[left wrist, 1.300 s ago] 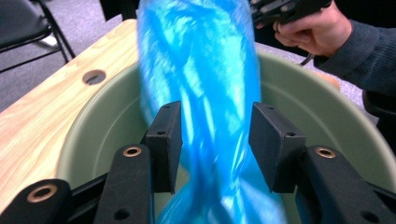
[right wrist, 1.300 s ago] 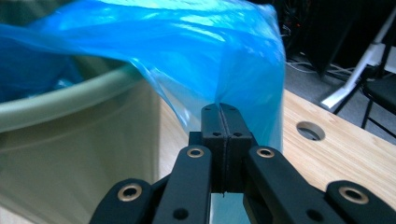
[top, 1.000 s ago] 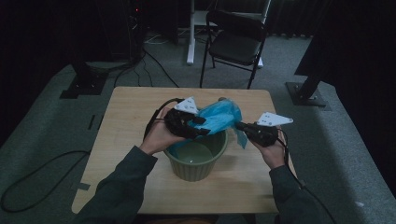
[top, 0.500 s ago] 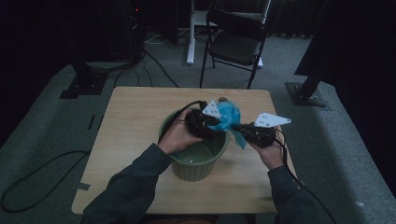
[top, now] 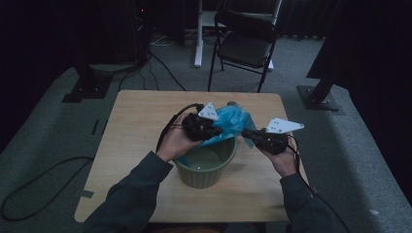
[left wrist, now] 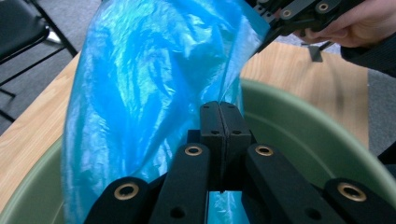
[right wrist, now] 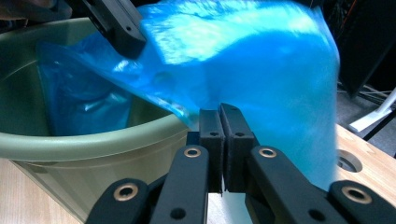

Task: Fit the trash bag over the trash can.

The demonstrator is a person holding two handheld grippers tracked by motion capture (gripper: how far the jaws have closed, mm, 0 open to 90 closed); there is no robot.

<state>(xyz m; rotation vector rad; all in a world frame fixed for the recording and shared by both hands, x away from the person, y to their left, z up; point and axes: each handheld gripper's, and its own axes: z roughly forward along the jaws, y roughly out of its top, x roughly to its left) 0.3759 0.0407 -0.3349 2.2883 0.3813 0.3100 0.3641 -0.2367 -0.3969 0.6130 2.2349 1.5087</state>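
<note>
a green plastic bucket (top: pixel 204 167) stood on the wooden desk (top: pixel 131 145), a little toward the six o'clock edge from the middle, and a thin blue plastic bag (top: pixel 232 122) hung over its rim at about one o'clock, bunched between the two grippers. the left gripper (top: pixel 214 131) sat over the bucket's rim at eleven o'clock, its jaws having just been closing; in the left gripper view they met pad to pad with the bag's film pinched between them (left wrist: pixel 219 119), the green wall of the bucket curving behind. the right gripper (top: pixel 248 134) was just outside the bucket at two o'clock, and in the right gripper view its jaws were likewise pressed together on an edge of the bag (right wrist: pixel 219 123), which billowed up toward twelve o'clock. part of the bag drooped down inside the bucket. each gripper was carried in one of the person's hands, the sleeves coming in from six o'clock. beyond the desk, at twelve o'clock, a black folding chair (top: pixel 245 46) stood on the grey carpeted floor (top: pixel 48 136), with cables trailing across the floor at nine o'clock.
</note>
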